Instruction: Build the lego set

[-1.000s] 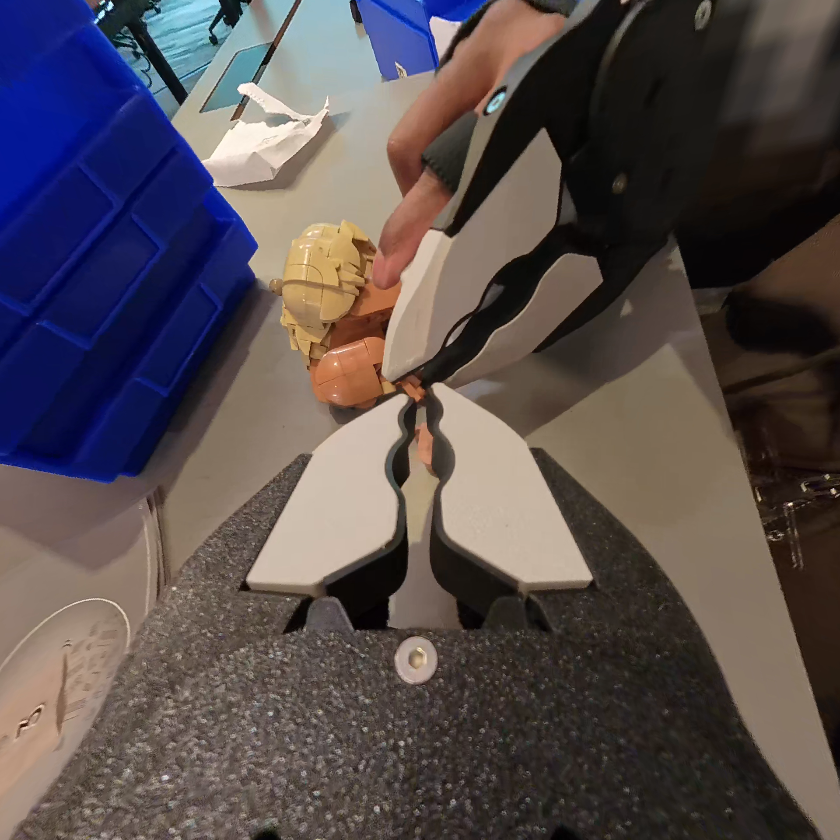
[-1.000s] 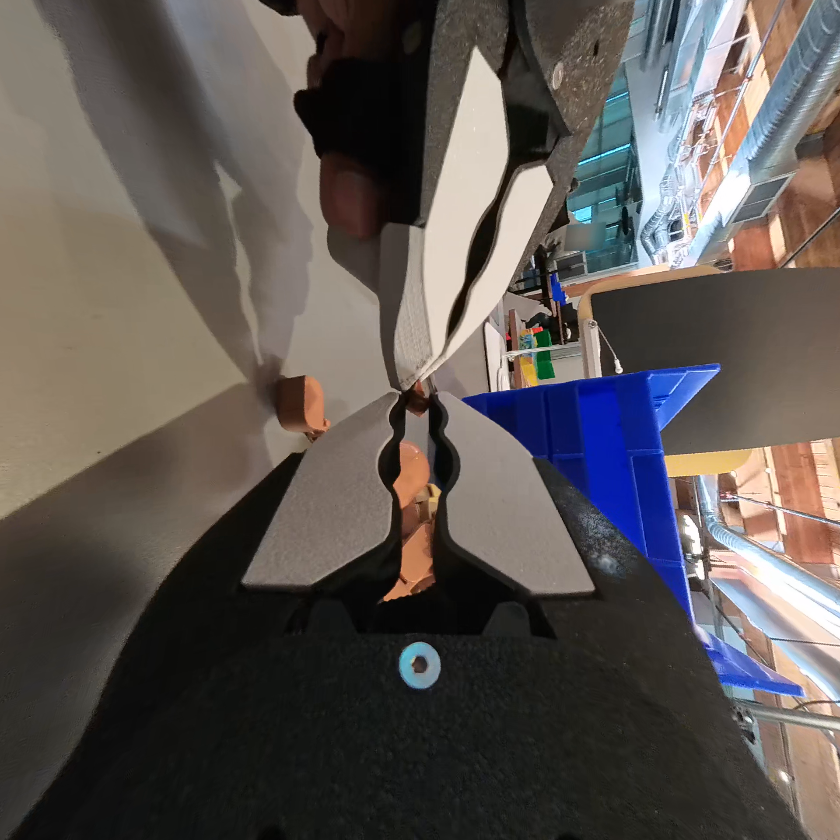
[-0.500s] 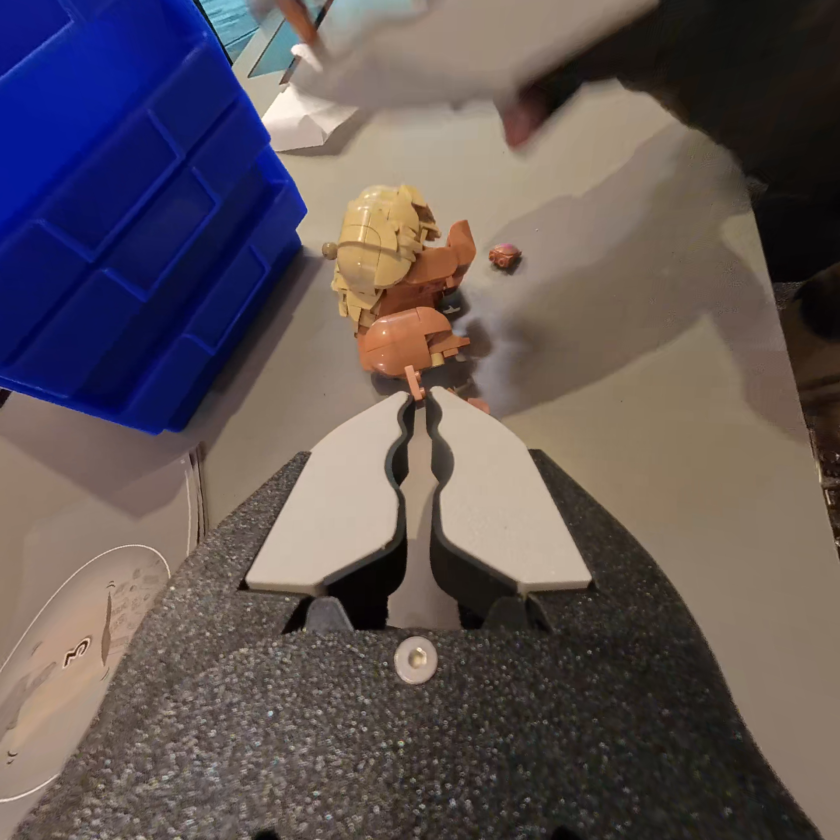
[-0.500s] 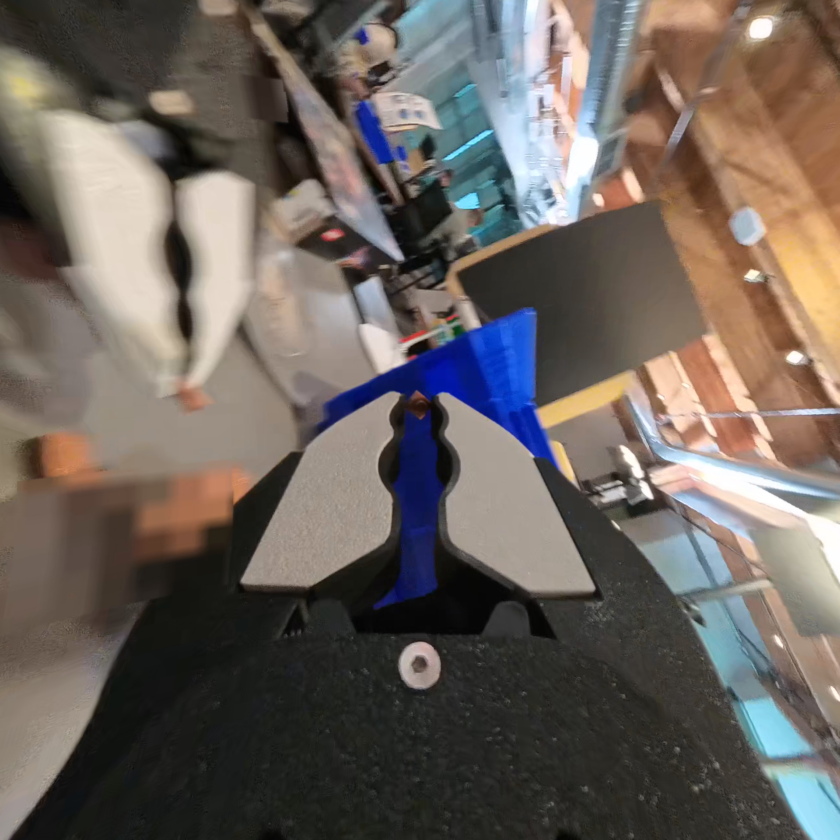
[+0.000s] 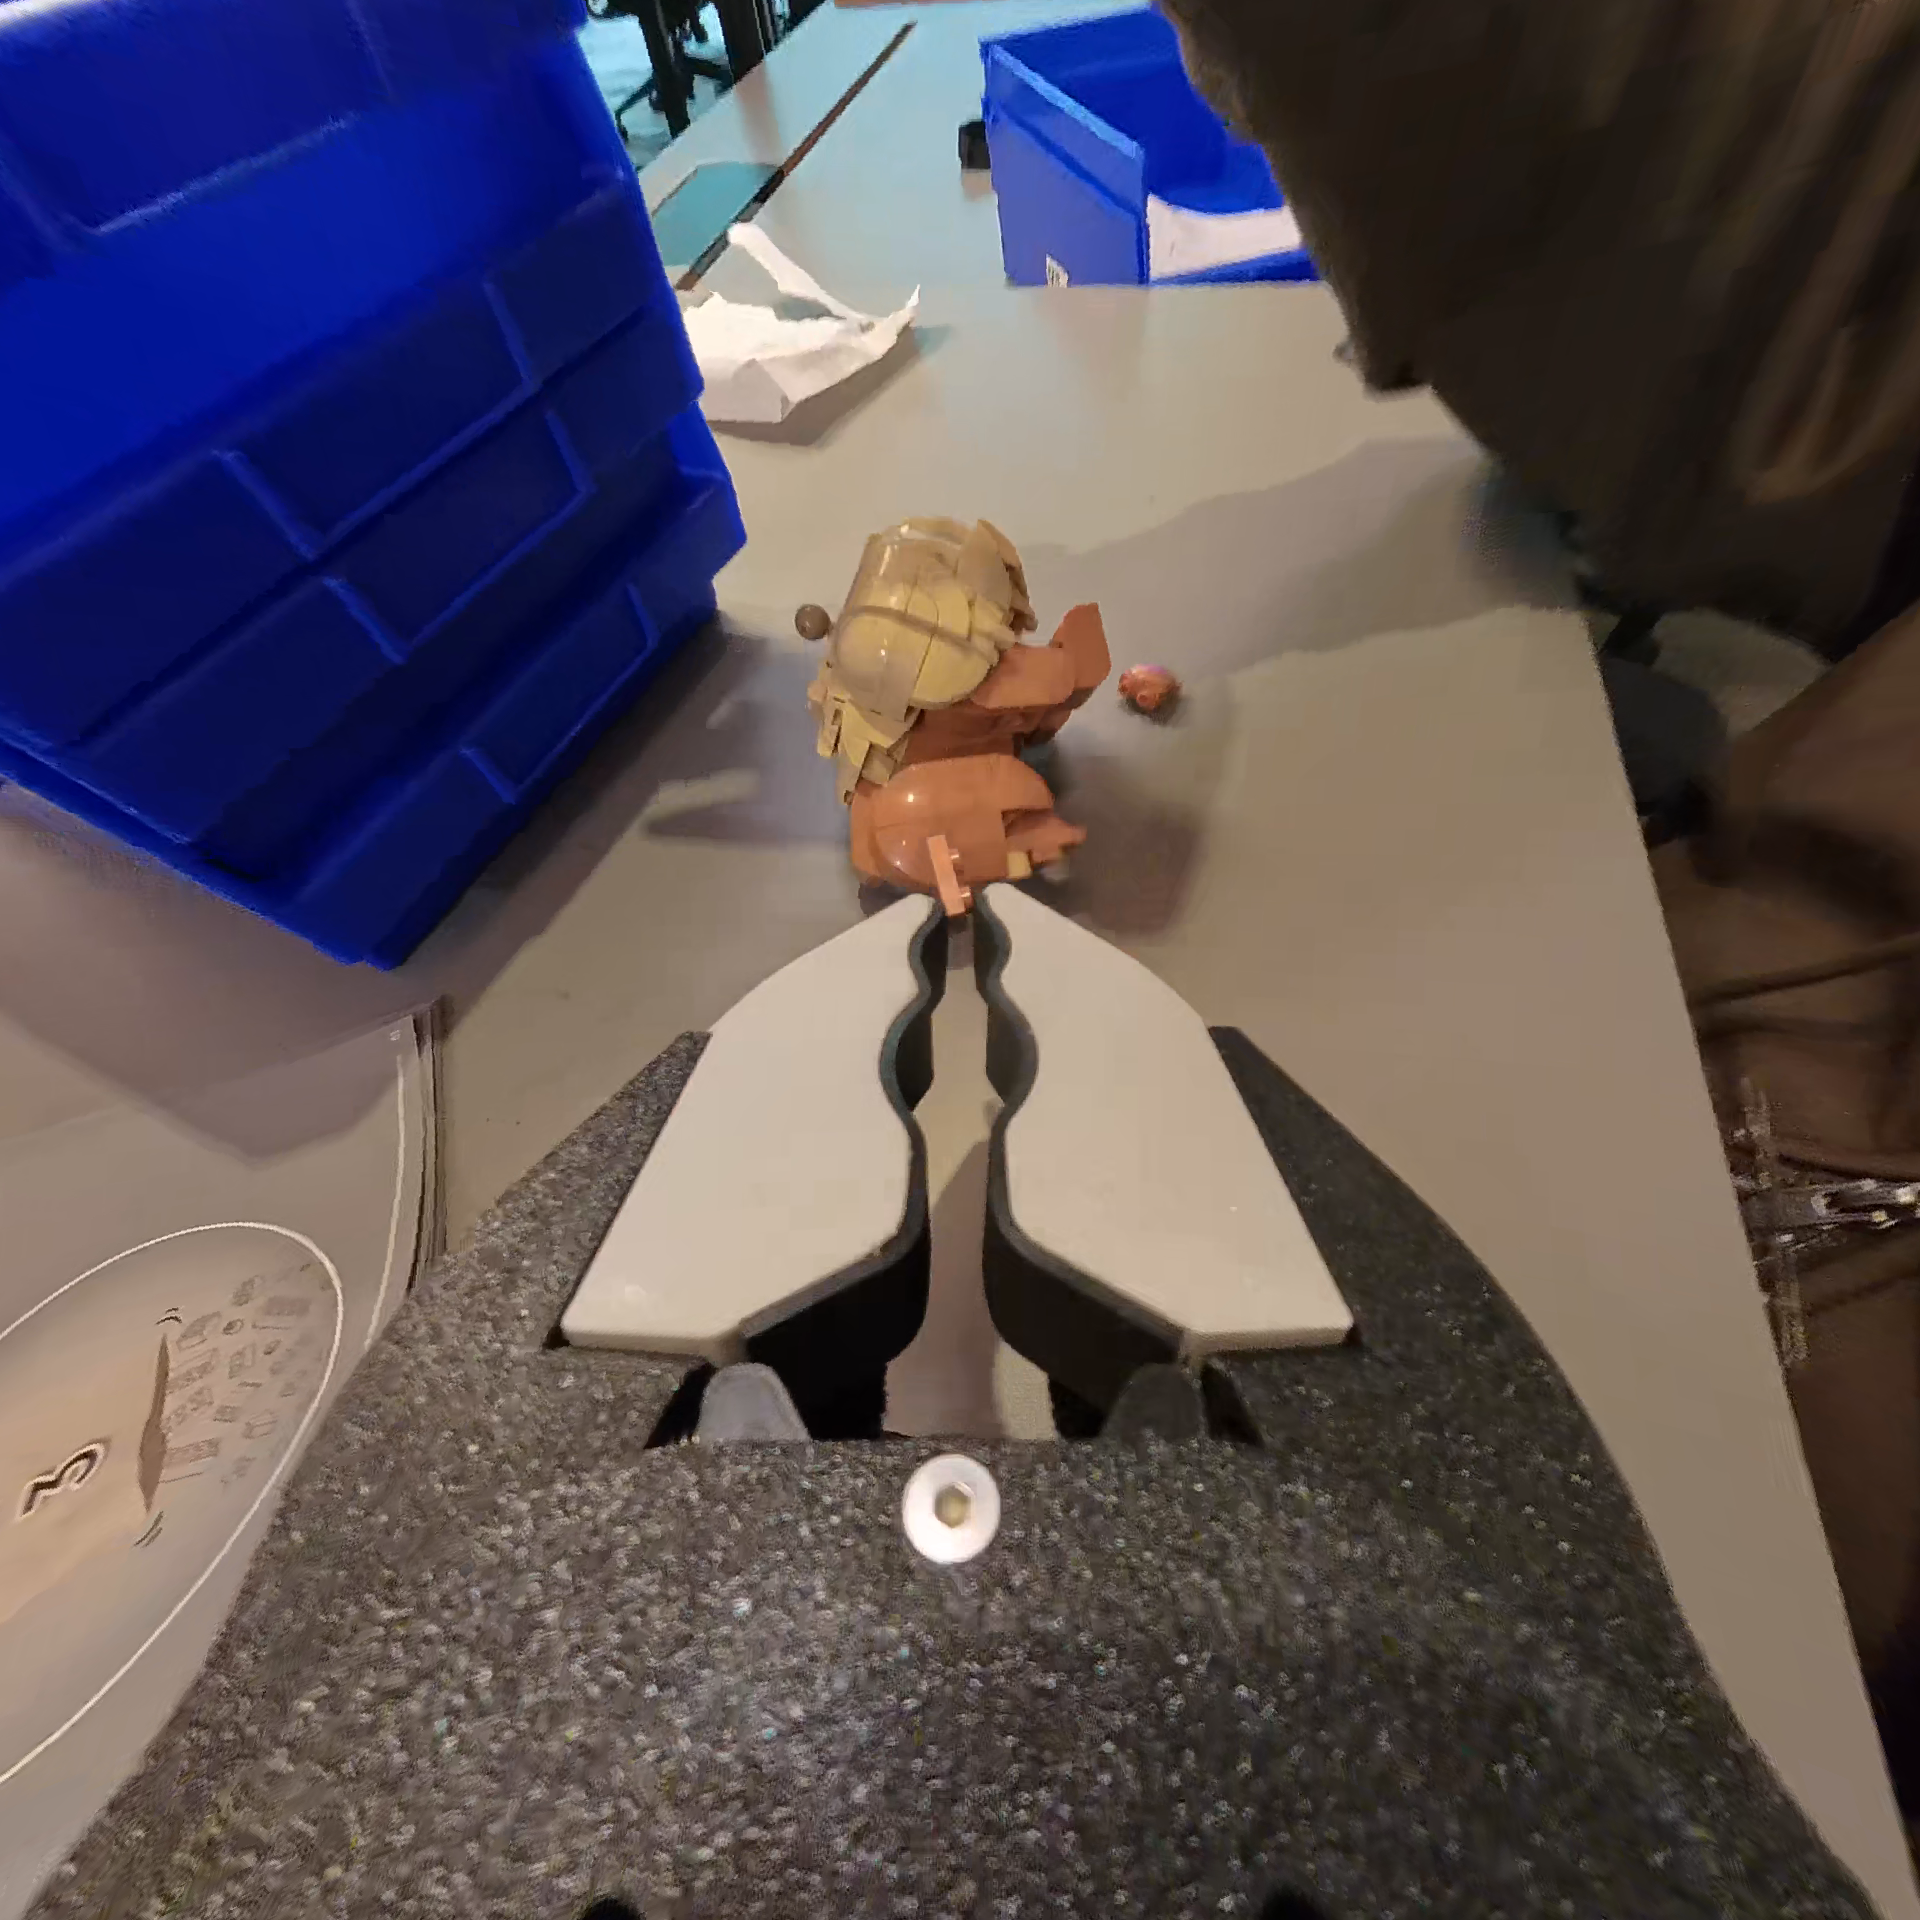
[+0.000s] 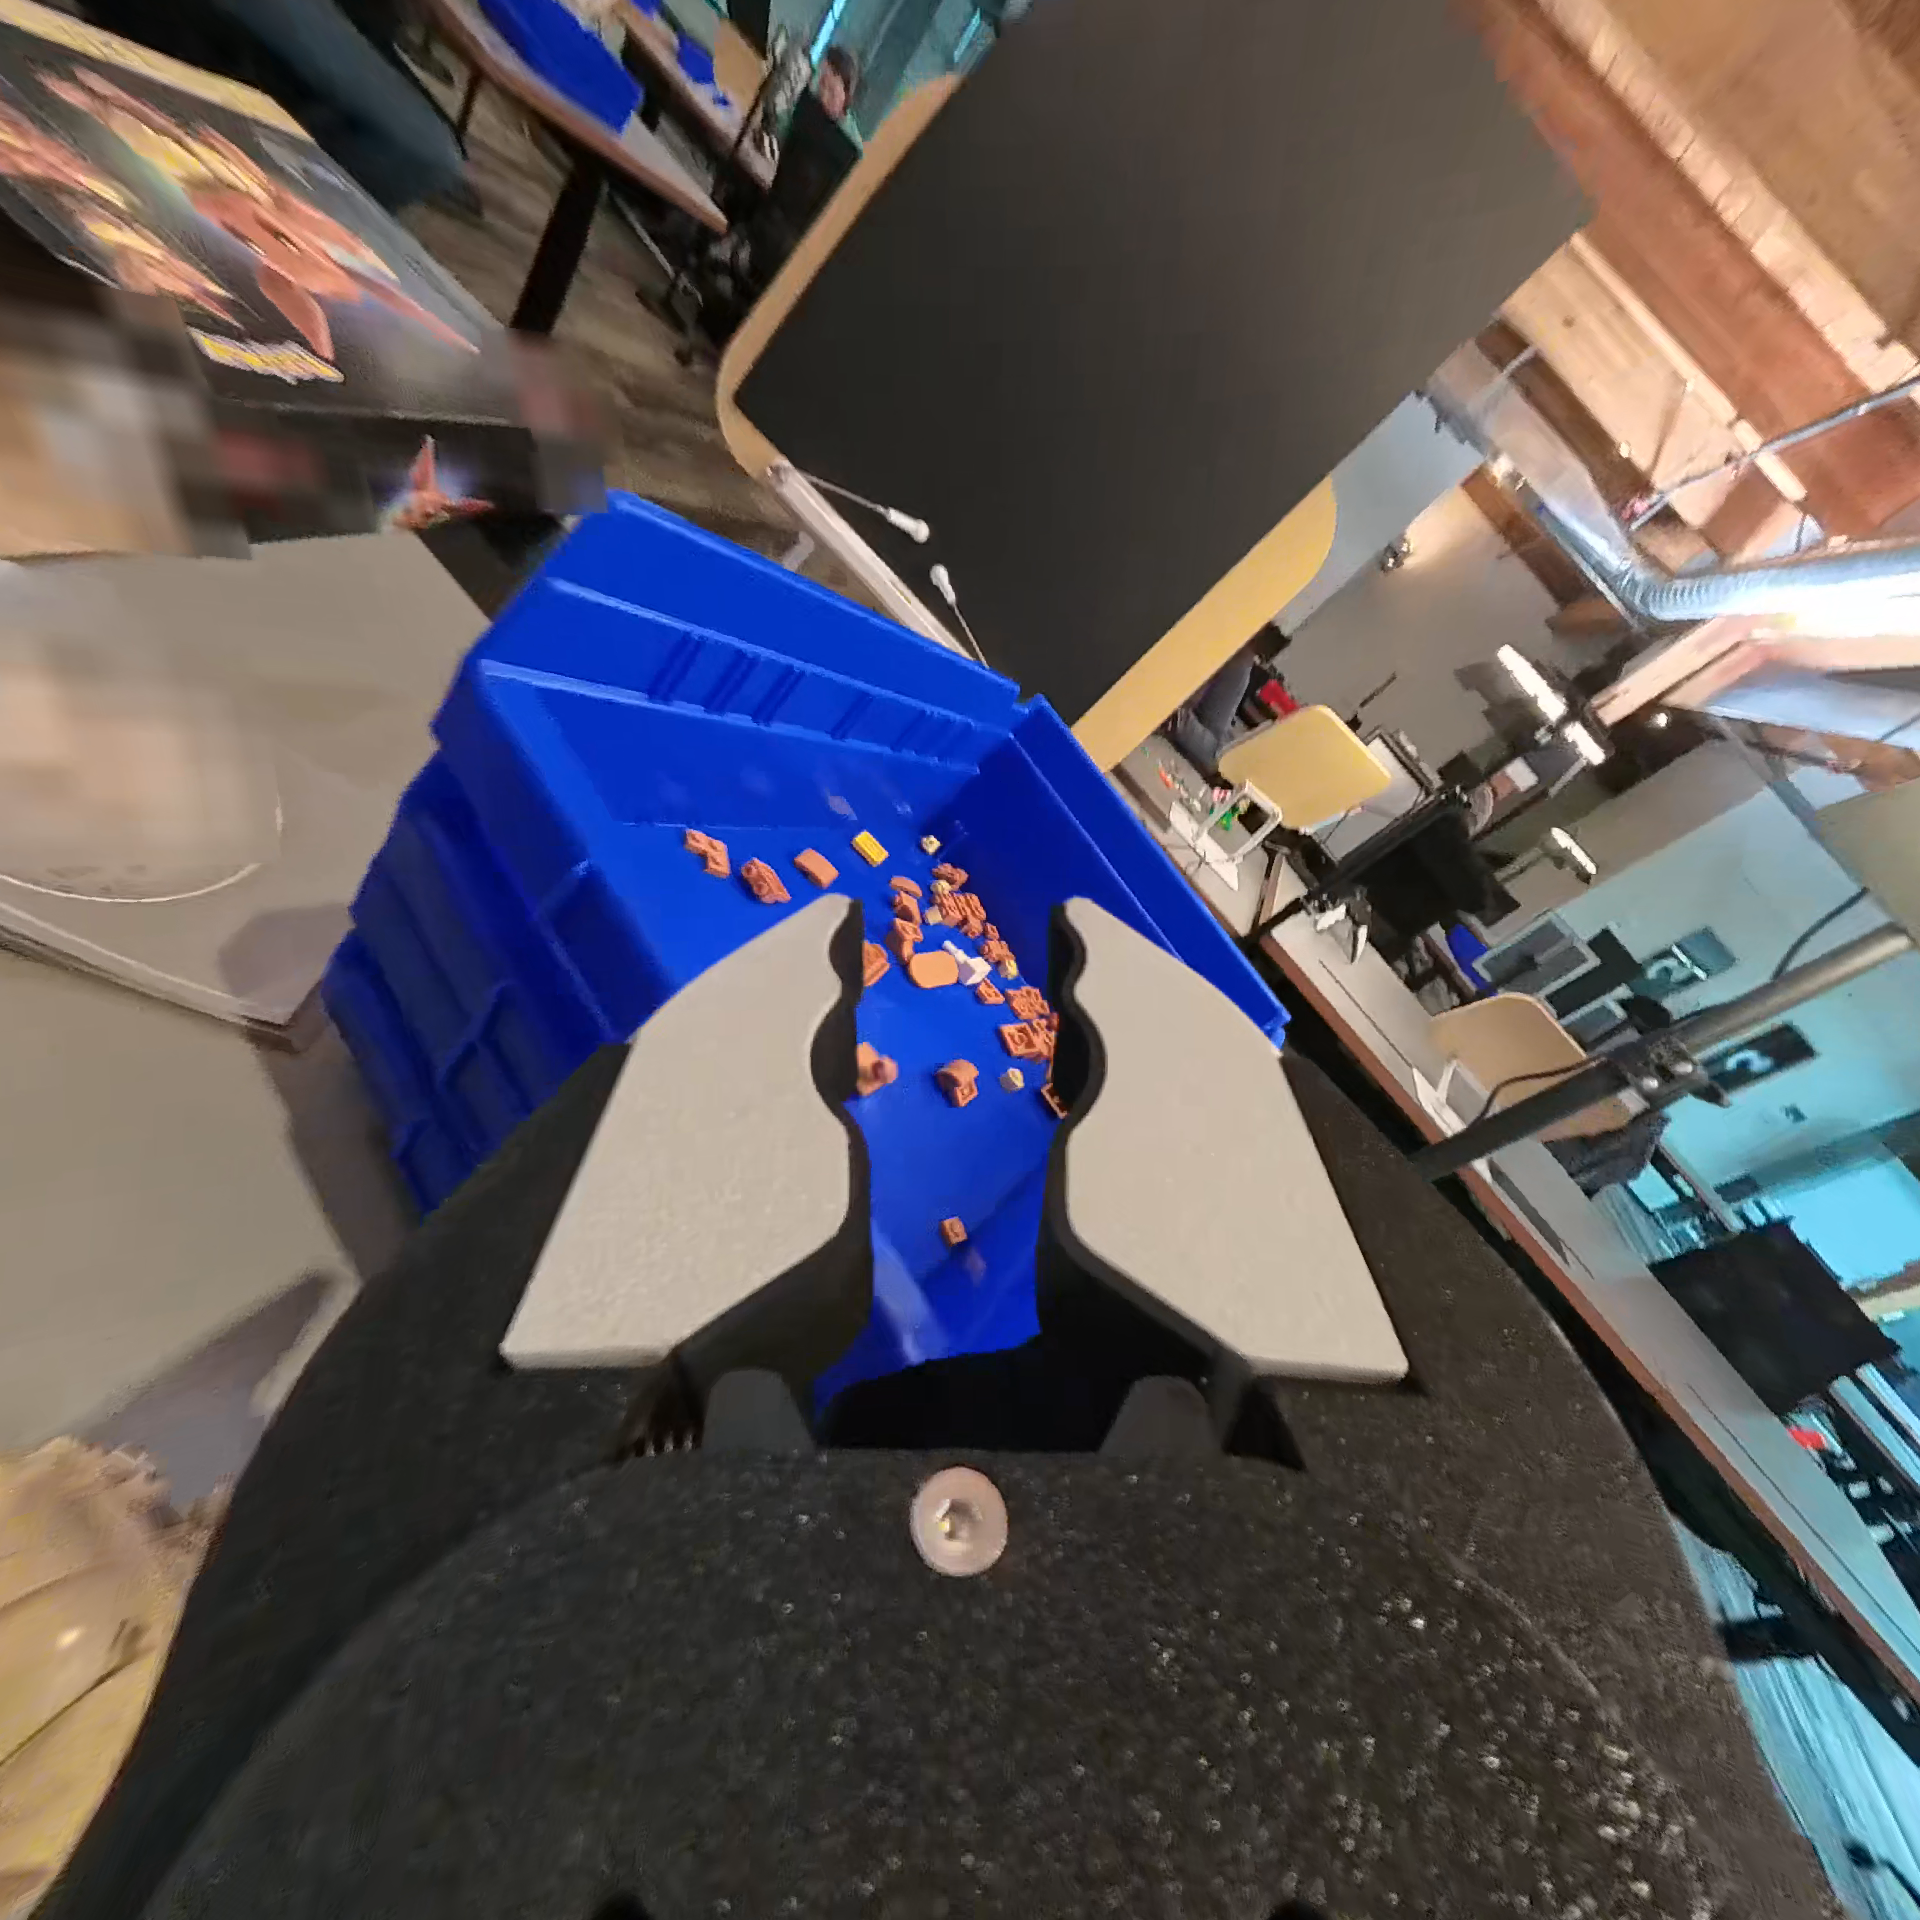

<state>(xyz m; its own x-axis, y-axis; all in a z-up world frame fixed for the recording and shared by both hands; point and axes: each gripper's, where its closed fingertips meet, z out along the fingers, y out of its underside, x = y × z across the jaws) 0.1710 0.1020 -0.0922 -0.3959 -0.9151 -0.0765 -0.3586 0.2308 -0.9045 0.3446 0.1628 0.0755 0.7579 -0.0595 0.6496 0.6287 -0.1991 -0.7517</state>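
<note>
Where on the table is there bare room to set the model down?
Bare grey table lies between the lego model and the far blue bin, right of the crumpled paper. It is crowded to the left, by the big blue bin and booklet.

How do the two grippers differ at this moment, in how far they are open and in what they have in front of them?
The left gripper is shut on a small brown lego piece; the right gripper is open and holds nothing. The left gripper is over the grey table, right by the tan-and-brown lego figure; the right gripper points into a blue bin of loose orange pieces. Both have grey fingers and black foam bodies.
</note>
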